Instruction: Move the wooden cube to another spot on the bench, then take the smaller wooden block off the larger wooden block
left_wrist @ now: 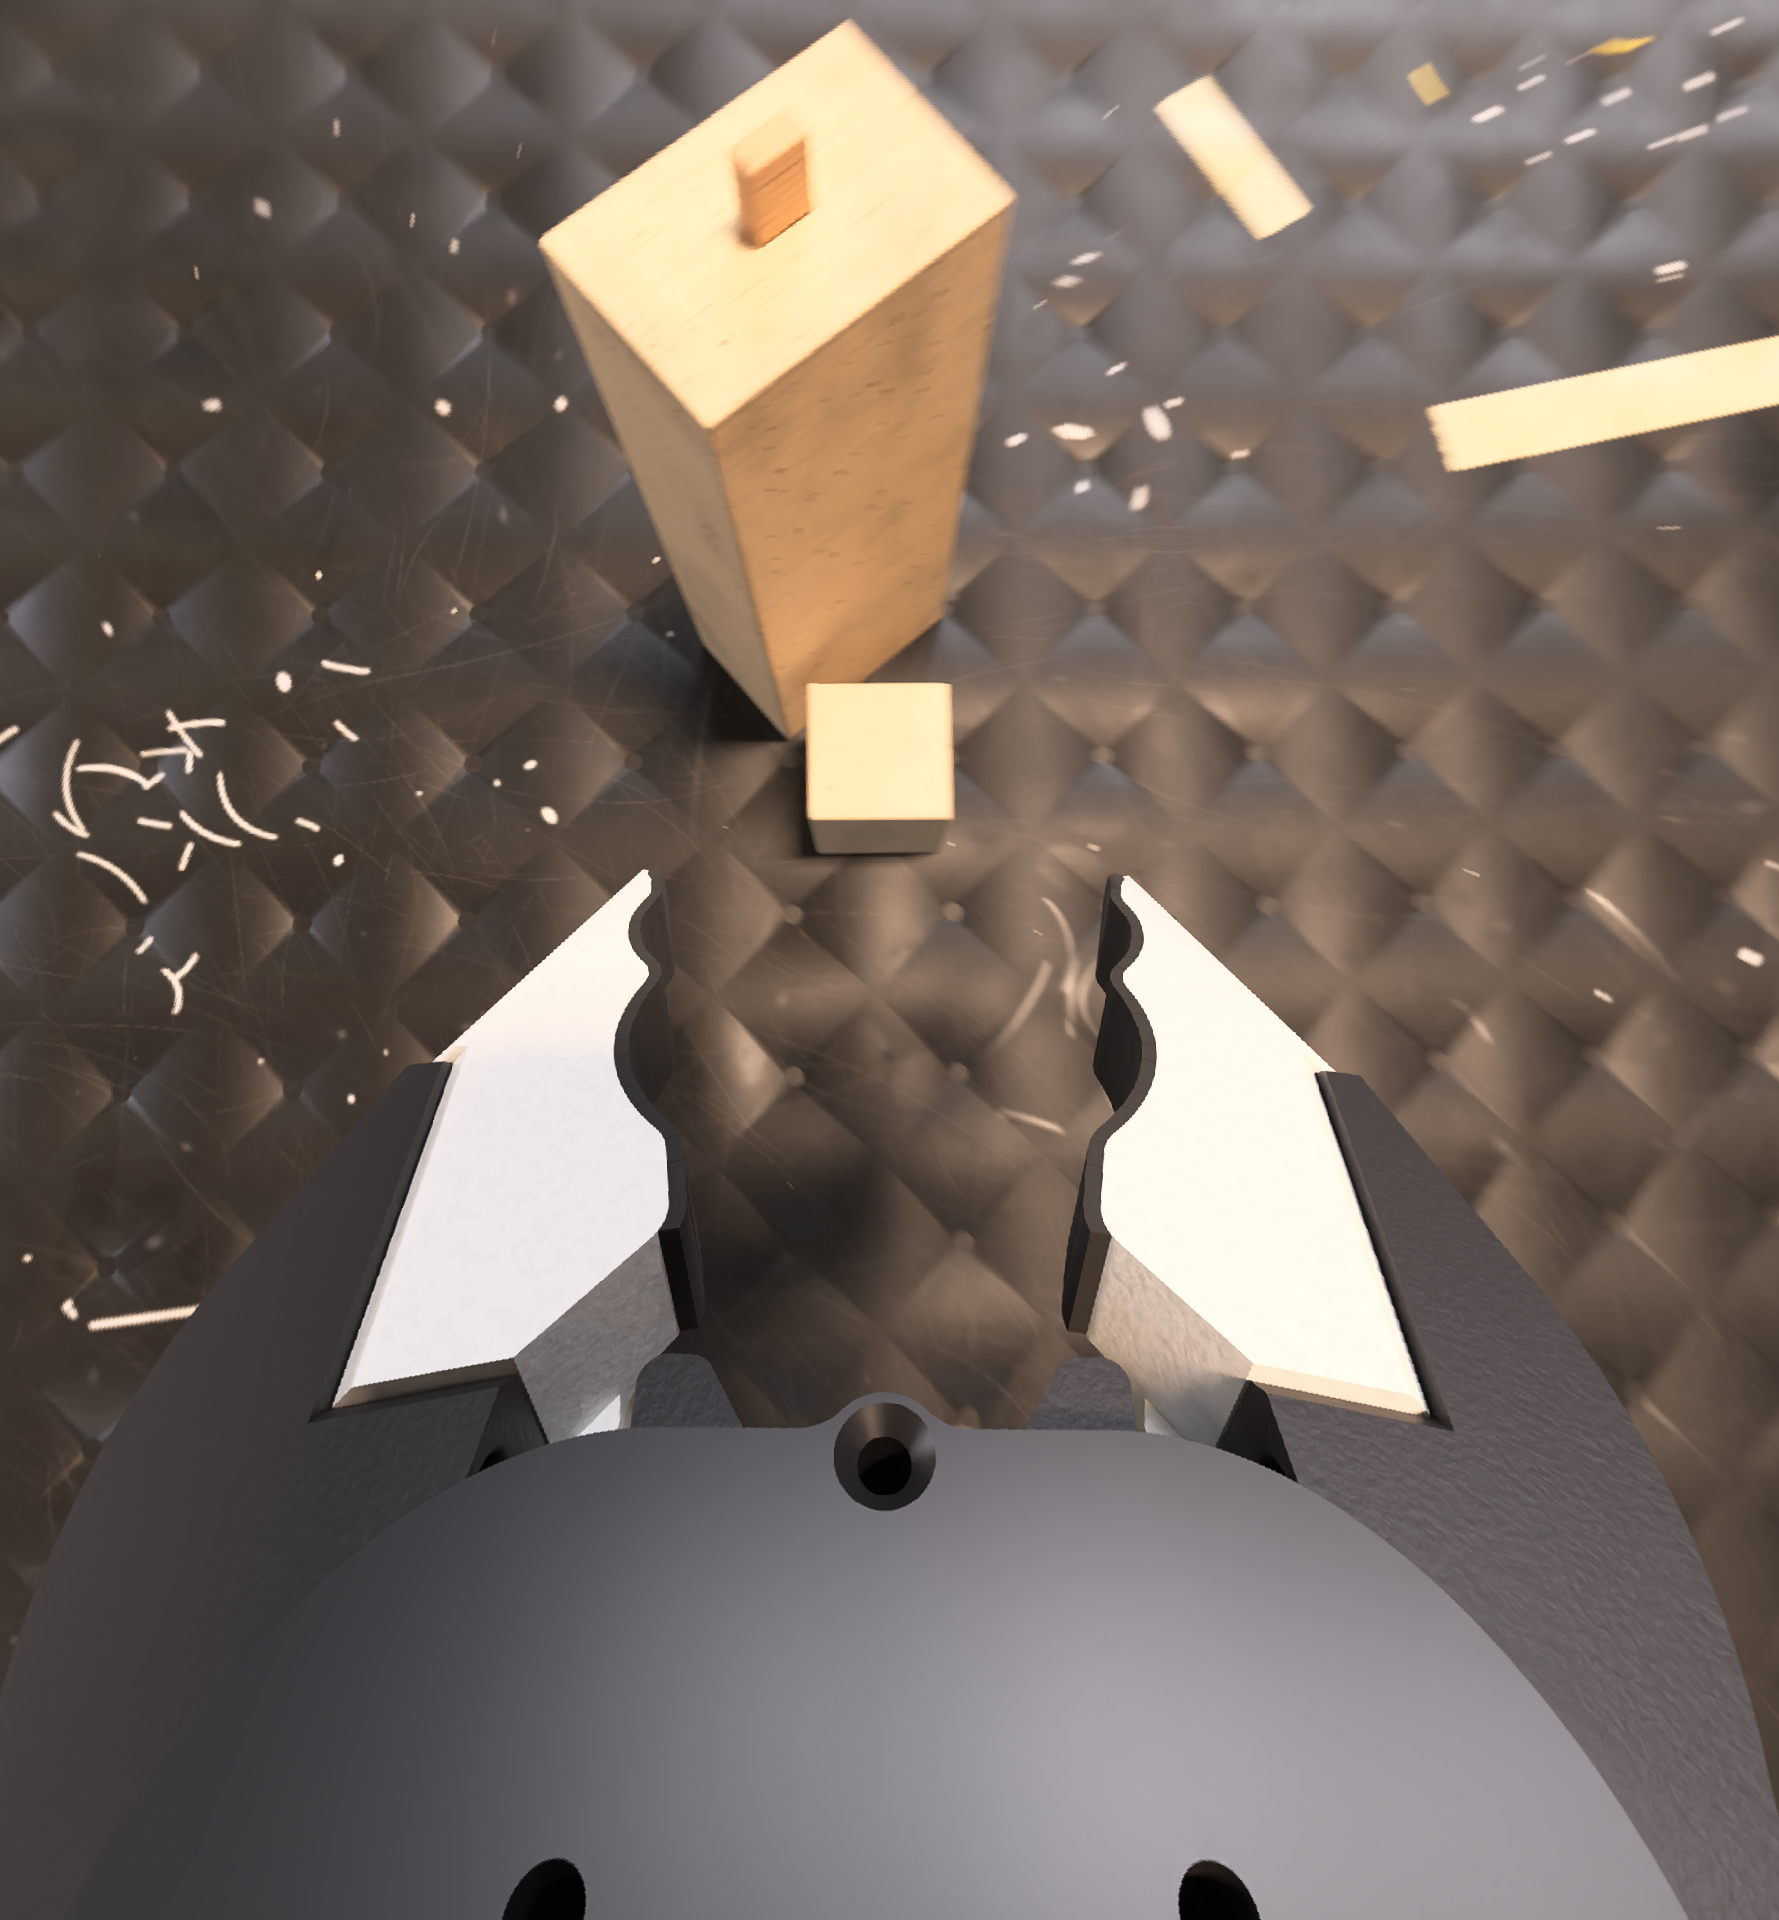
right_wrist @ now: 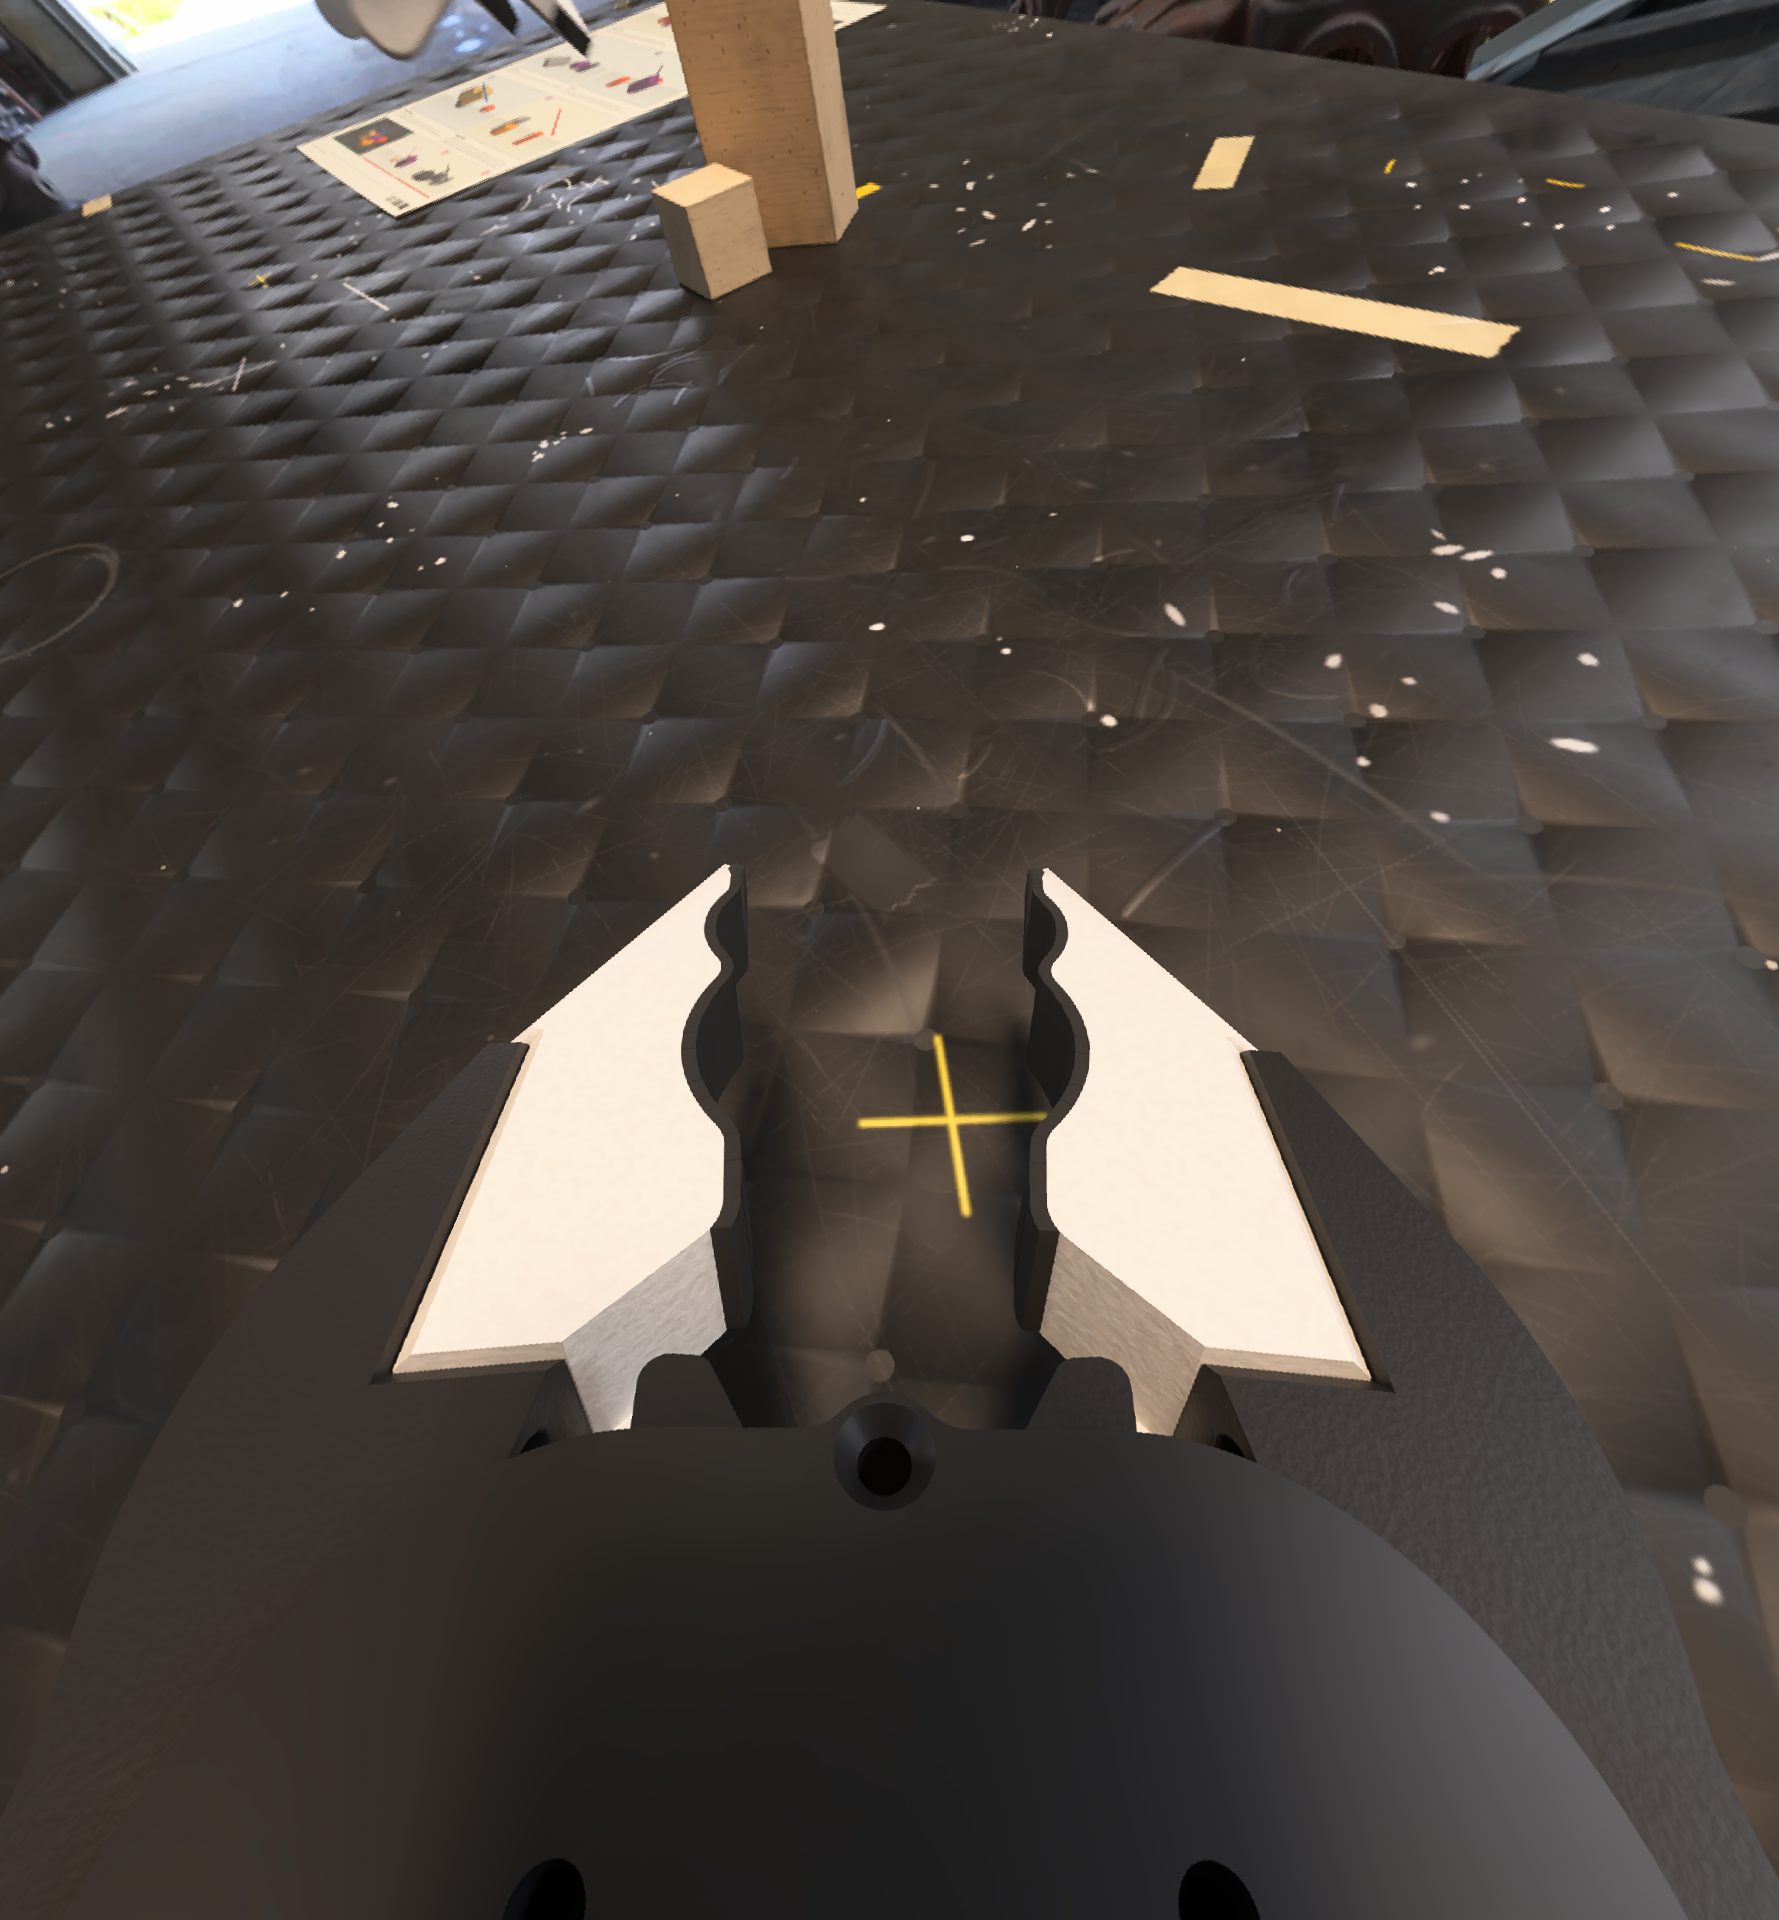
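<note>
Left gripper: we saw the left gripper (left_wrist: 885,883) above the bench (left_wrist: 241,1039), pointed down, its jaws spread apart with nothing between them.
Right gripper: the right gripper (right_wrist: 885,883) hung well apart from the blocks, its jaws parted and empty, with a yellow cross mark (right_wrist: 952,1122) on the bench between its fingers.
Wooden cube: the wooden cube (left_wrist: 878,764) sat on the bench just ahead of the left gripper's fingertips, right beside the foot of the larger wooden block (left_wrist: 812,416); whether the two touched we could not tell.
Larger block: it stood upright and tall on a narrow base.
Smaller block: the smaller wooden block (left_wrist: 773,192) rested on the top face of the larger one, near its middle.
Cube handling: we judged it light, stiff and not fragile, its smooth flat faces a little slippery against the pads.
Cube hold: we judged the best grip to be across its two free side faces, since the jaws looked wider than the cube.
Small block handling: very light and thin; we judged a gentle pinch on its two broad faces best, lifting straight up.
Risk: we judged that a nudge could topple the tall block, the cube being so near its foot.
Other things: pale tape strips (left_wrist: 1633,410) and a printed sheet (right_wrist: 490,114) lay on the bench.
</note>
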`<move>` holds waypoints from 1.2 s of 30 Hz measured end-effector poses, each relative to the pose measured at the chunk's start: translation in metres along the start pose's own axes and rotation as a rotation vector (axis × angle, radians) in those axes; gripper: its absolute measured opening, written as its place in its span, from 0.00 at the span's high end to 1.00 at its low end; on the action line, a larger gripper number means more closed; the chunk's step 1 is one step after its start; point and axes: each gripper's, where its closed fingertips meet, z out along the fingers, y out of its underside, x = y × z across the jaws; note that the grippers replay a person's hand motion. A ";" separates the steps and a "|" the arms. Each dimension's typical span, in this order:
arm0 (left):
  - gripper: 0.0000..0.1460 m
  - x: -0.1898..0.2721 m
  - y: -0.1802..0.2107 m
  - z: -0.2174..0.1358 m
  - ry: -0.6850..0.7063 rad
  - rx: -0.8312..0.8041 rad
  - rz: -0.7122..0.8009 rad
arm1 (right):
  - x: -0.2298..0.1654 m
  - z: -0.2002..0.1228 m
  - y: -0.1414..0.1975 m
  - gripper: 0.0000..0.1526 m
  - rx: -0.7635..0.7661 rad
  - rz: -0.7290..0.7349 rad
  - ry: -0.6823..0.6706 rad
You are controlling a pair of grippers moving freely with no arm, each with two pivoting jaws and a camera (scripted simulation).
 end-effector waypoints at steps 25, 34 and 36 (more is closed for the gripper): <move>0.72 0.086 -0.041 -0.083 0.127 0.189 0.147 | -0.005 -0.004 -0.004 0.66 0.006 -0.005 -0.025; 0.72 0.177 0.011 0.018 0.141 -0.062 0.257 | -0.006 -0.010 -0.008 0.66 0.010 -0.019 -0.021; 0.72 0.173 0.020 0.037 0.118 -0.108 0.243 | -0.005 -0.011 -0.008 0.66 0.008 -0.021 -0.018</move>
